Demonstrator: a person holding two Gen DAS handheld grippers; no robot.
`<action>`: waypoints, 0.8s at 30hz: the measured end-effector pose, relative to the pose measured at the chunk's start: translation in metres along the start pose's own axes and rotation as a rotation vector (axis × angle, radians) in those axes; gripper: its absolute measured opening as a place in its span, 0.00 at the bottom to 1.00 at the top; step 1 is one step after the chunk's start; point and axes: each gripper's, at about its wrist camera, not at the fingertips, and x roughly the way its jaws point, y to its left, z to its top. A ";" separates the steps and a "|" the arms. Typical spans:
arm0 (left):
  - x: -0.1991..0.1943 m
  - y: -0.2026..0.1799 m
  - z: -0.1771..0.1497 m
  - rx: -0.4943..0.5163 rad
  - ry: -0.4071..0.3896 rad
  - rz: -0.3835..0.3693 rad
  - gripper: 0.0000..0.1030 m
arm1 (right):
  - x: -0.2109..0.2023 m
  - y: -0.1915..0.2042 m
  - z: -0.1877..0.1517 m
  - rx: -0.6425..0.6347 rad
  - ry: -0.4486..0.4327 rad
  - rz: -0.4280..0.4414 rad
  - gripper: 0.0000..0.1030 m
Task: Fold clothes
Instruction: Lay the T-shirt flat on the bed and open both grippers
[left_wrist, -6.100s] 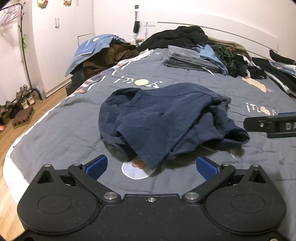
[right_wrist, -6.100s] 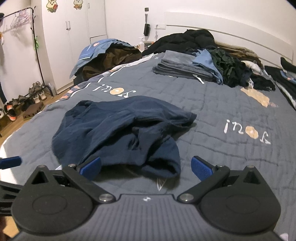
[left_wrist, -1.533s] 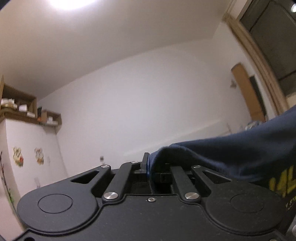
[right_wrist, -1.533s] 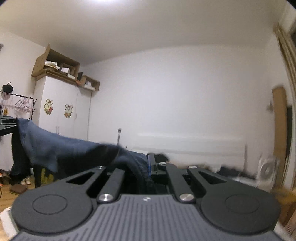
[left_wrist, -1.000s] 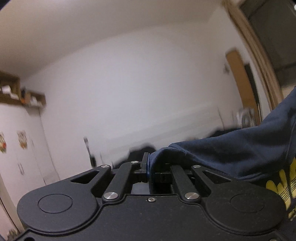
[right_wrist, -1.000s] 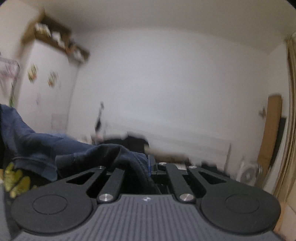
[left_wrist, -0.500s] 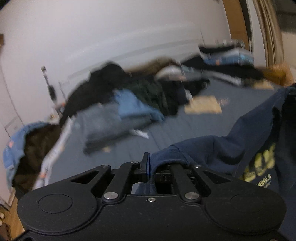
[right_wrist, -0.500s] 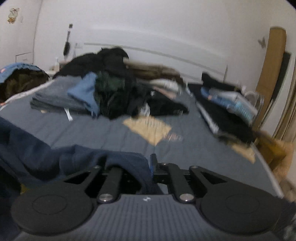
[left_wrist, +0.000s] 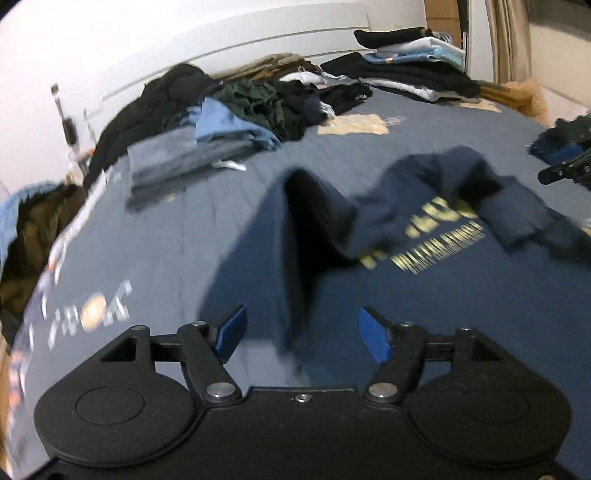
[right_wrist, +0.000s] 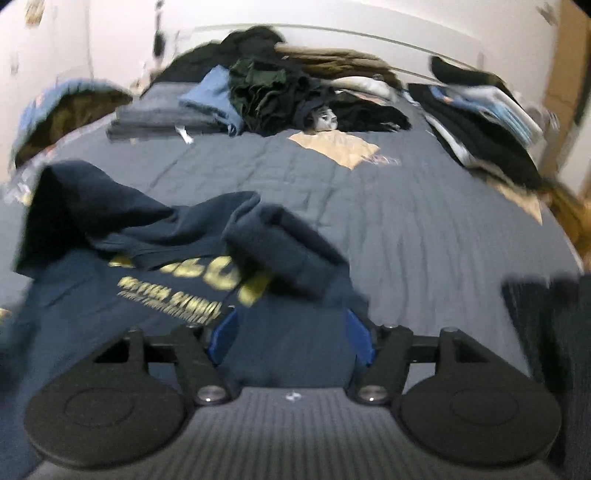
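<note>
A navy T-shirt with yellow lettering (left_wrist: 424, 273) lies spread on the grey-blue bedspread (left_wrist: 177, 236), print side up, with its top part bunched and folded over the print. It also shows in the right wrist view (right_wrist: 159, 266). My left gripper (left_wrist: 301, 334) is open just above the shirt's left bottom corner. My right gripper (right_wrist: 290, 338) is open over the shirt's right bottom edge. Cloth lies between both pairs of blue pads, loose. The right gripper's tip shows at the right edge of the left wrist view (left_wrist: 565, 168).
Folded grey and blue clothes (left_wrist: 184, 155) and a heap of dark garments (left_wrist: 266, 99) lie at the head of the bed. A stack of folded clothes (right_wrist: 480, 118) sits at the far right. A brown and blue pile (right_wrist: 66, 110) is at the far left.
Both grippers swung down from pointing at the ceiling to the bed, laid the shirt out flat, and opened, letting go of the cloth they held.
</note>
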 end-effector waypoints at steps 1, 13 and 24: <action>-0.005 -0.002 -0.005 -0.015 0.009 -0.014 0.65 | -0.012 -0.002 -0.012 0.034 -0.002 0.005 0.65; -0.099 -0.026 -0.097 0.326 0.050 -0.178 0.63 | -0.113 -0.011 -0.143 0.078 0.086 -0.023 0.65; -0.063 -0.048 -0.155 0.640 0.167 -0.187 0.37 | -0.143 0.017 -0.194 -0.061 0.096 0.001 0.66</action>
